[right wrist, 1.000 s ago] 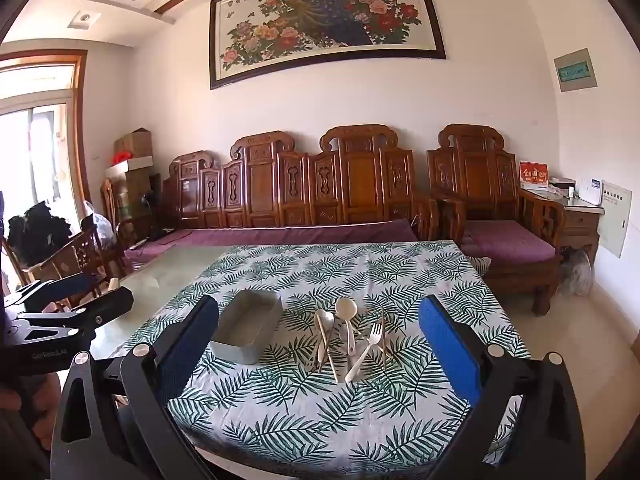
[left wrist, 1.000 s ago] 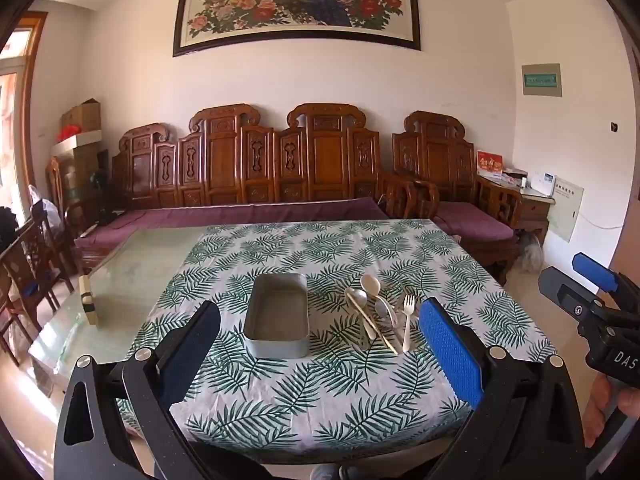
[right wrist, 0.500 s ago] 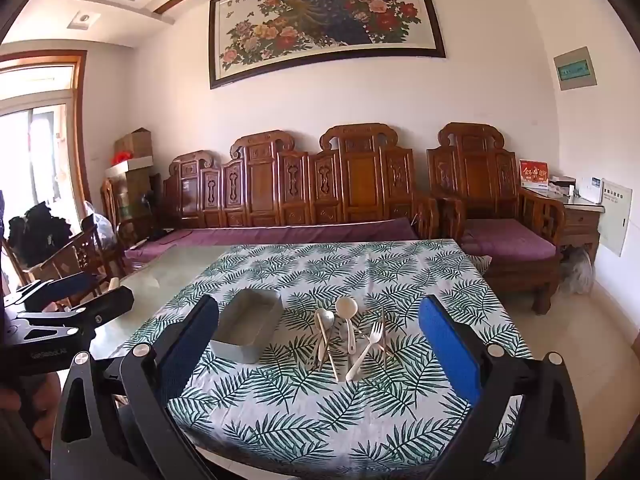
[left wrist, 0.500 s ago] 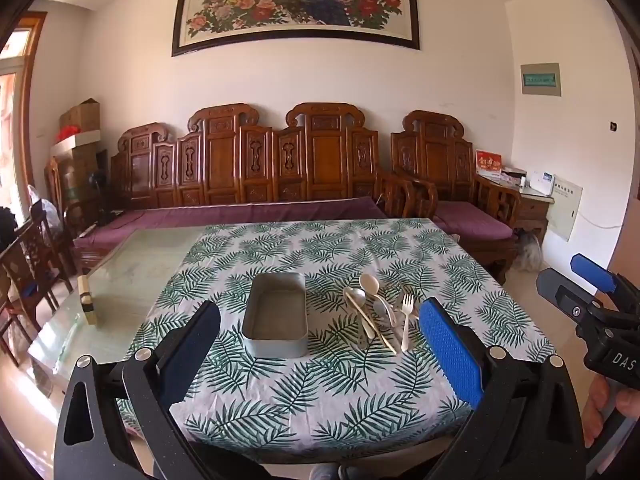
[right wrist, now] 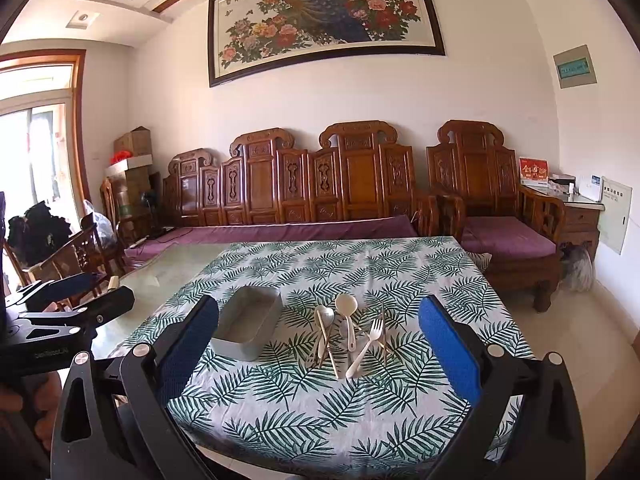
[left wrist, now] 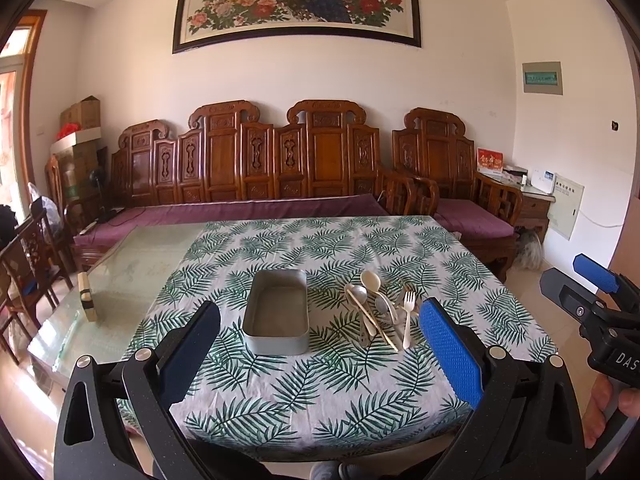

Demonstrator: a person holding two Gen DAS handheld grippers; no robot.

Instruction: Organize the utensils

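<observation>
Nothing has shifted: we still hold the left gripper (left wrist: 320, 344) and right gripper (right wrist: 318, 344) wide and empty short of the tray (left wrist: 277, 312), utensils (left wrist: 378, 314) unsorted just right of it

Bright daylight from left window (right wrist: 36, 152); sharp, fisheye-warped edges.
</observation>
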